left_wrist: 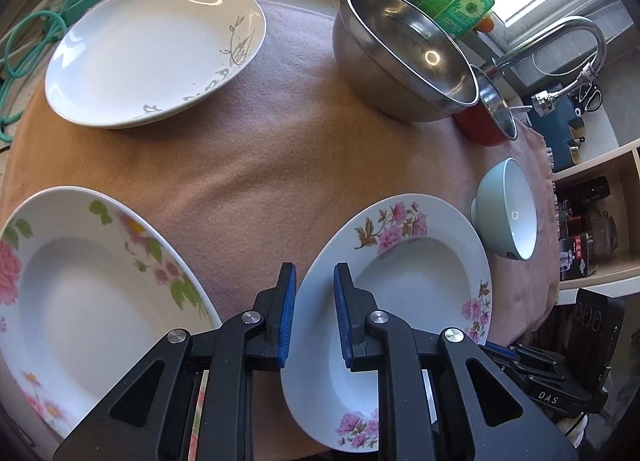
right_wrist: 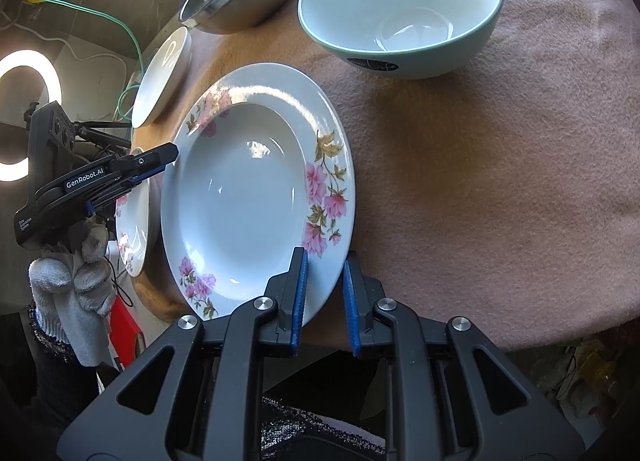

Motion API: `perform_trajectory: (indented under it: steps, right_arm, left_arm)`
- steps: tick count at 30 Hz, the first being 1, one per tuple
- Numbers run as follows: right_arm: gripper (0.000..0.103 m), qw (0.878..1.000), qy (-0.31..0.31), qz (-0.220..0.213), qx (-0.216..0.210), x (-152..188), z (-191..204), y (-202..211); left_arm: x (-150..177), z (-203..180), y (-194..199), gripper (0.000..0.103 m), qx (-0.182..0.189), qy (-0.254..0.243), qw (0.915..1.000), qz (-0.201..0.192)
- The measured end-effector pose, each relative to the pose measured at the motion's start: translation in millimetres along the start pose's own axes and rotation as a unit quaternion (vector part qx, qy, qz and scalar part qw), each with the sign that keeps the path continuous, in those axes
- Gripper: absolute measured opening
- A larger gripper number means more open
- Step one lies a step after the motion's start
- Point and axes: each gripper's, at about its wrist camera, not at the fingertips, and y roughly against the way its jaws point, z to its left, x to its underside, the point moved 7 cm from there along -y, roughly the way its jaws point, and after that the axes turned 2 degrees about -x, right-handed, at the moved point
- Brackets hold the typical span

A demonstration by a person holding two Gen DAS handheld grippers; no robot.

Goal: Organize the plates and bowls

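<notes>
The pink-flowered soup plate [right_wrist: 256, 185] is clamped at opposite rims: by the left gripper [left_wrist: 315, 315] at nine o'clock and the right gripper [right_wrist: 323, 301] at five o'clock in the right wrist view. It should be kept level and both grips held evenly while it is carried over the pink cloth [left_wrist: 280, 165], probably toward the rose-patterned plate [left_wrist: 84, 293]. The held plate is white, glossy and deep-welled, with the mint-green bowl [right_wrist: 404, 9] at one o'clock.

Glossy glazed plate [right_wrist: 248, 189], shiny steel bowl [left_wrist: 404, 61], matt, seemingly felt cloth [left_wrist: 280, 165].

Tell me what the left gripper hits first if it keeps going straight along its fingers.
Probably the pink-flowered plate: the left gripper already straddles its rim, jaws nearly closed on it. Beyond lies the cloth; depth is uncertain.
</notes>
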Motion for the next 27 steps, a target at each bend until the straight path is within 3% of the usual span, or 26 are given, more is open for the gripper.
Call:
perform_trajectory:
  steps: [20,23,24,27]
  right_arm:
    - [0.021,1.000,0.001,-0.008,0.010,3.6,-9.5,11.2]
    - [0.041,1.000,0.006,-0.023,0.019,1.5,-10.0,21.6]
    - [0.053,0.999,0.007,-0.030,0.022,0.7,-9.9,25.9]
    - [0.061,0.998,0.017,-0.049,0.029,-2.2,-7.0,39.1]
  left_arm:
    - [-0.7,0.9,0.2,0.017,0.004,0.004,1.0000,0.000]
    - [-1.9,1.3,5.7,0.020,0.004,0.004,1.0000,-0.006]
    - [-2.8,1.5,8.1,0.023,0.002,0.003,0.9999,-0.010]
    - [-5.6,3.7,16.3,0.039,-0.003,0.004,0.9997,-0.025]
